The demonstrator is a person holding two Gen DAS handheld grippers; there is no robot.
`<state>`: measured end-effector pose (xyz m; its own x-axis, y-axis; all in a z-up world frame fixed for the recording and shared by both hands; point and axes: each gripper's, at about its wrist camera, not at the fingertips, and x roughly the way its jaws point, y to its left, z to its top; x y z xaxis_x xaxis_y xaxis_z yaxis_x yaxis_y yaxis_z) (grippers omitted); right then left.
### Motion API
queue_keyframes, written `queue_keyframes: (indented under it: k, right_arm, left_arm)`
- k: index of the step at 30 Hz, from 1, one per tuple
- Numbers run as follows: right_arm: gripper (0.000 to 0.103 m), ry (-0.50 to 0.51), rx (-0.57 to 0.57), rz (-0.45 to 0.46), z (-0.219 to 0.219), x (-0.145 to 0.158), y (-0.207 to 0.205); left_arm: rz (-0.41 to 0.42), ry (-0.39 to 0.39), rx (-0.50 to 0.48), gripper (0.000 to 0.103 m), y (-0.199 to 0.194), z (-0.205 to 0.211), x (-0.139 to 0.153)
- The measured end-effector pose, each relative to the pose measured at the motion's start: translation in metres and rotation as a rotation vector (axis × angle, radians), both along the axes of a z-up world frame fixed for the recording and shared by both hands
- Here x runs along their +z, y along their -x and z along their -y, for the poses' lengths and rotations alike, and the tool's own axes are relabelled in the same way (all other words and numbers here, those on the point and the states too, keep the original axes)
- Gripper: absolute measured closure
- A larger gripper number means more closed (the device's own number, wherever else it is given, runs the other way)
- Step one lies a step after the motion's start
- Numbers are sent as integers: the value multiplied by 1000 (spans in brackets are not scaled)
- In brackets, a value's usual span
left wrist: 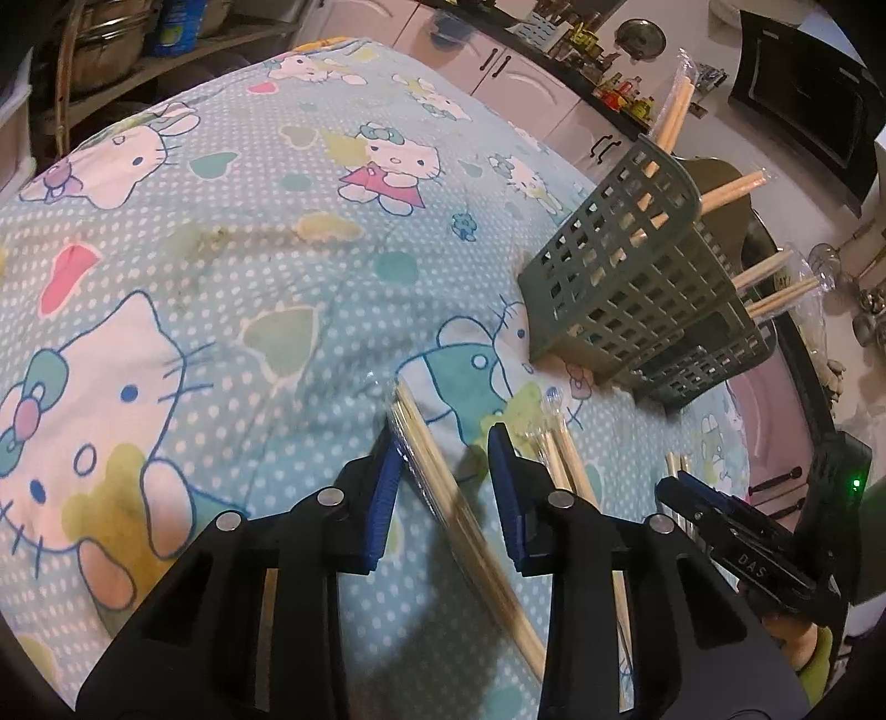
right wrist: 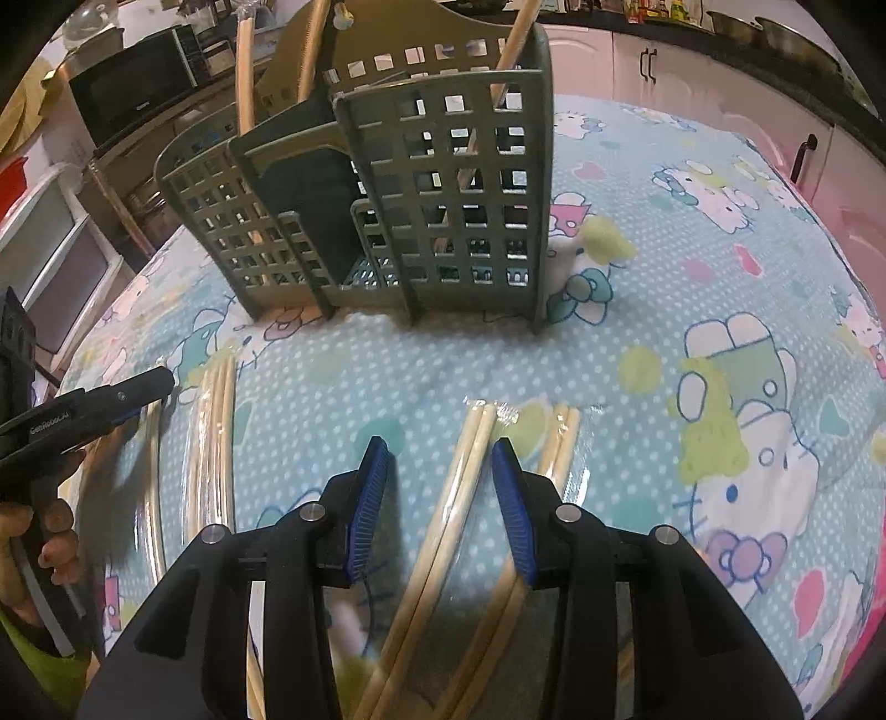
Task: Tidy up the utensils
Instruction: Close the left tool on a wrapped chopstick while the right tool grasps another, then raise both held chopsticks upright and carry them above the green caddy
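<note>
Readable writing: in the left wrist view the letters "DAS" stand on the right gripper point(left wrist: 678, 482); in the right wrist view "GenRobot.AI" is printed in white on the left gripper point(right wrist: 160, 382). The cloth point(left wrist: 249, 221) over the table is light blue with white dots and a cartoon cat pattern.

The utensils are pairs of pale wooden chopsticks in clear plastic sleeves. Several pairs stand upright in a grey-green slotted plastic holder point(right wrist: 398, 183), which rests on the cloth at the far side. Others lie flat on the cloth in front of it.

Left wrist view: one wrapped pair point(left wrist: 443, 482) lies slanted between the blue pads of the left gripper point(left wrist: 443, 443). The jaws stand apart, and it cannot be told whether the left pad touches the wrapper. A second pair point(left wrist: 559, 448) lies just right of the right finger.

Right wrist view: a wrapped pair point(right wrist: 459, 487) lies between the fingers of the right gripper point(right wrist: 440, 448), its jaws apart and not pressing on it. Another pair point(right wrist: 559, 443) lies just beside the right finger, and more point(right wrist: 216, 421) lie to the left.

Only the right wrist view shows the holder's compartments, a microwave point(right wrist: 138, 77), and the hand point(right wrist: 33, 548) on the left gripper's handle. Only the left wrist view shows shelves with metal bowls point(left wrist: 111, 33) and the counter with bottles point(left wrist: 620, 88).
</note>
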<state>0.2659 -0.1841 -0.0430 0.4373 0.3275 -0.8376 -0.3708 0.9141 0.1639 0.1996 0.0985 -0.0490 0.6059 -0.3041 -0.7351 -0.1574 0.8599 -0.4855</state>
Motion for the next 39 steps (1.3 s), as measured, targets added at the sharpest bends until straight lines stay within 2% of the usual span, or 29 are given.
queue_keyframes:
  k: [2,4,9,14,20,27,33,39]
  right_arm:
    - [66,2,-1,1,-2,0,-3]
    - [72,5,-5,5,-5,0,-6]
    - [87,11,-16,9,-7,0,-16]
    - [89,17,-6,16,-11,1,-22]
    - [90,-28,27,30,-18,11,-16]
    - [92,-113,67,102,-19,39,8]
    - [92,-167,72,184,-8,69,29]
    - [92,-217,77,269,5,93,50]
  left_arm:
    - [-4,3,1,78,-4,-2,0]
    - [-7,7,5,80,-9,-3,0]
    - [-20,4,25,95,-17,-10,-3]
    - [-16,16,23,96,-19,-13,-4]
    - [8,27,24,97,-10,-12,1]
    - [104,-23,5,98,9,-3,31]
    - [209,-70,-30,100,19,10,73]
    - [281,-90,-76,102,24,28,101]
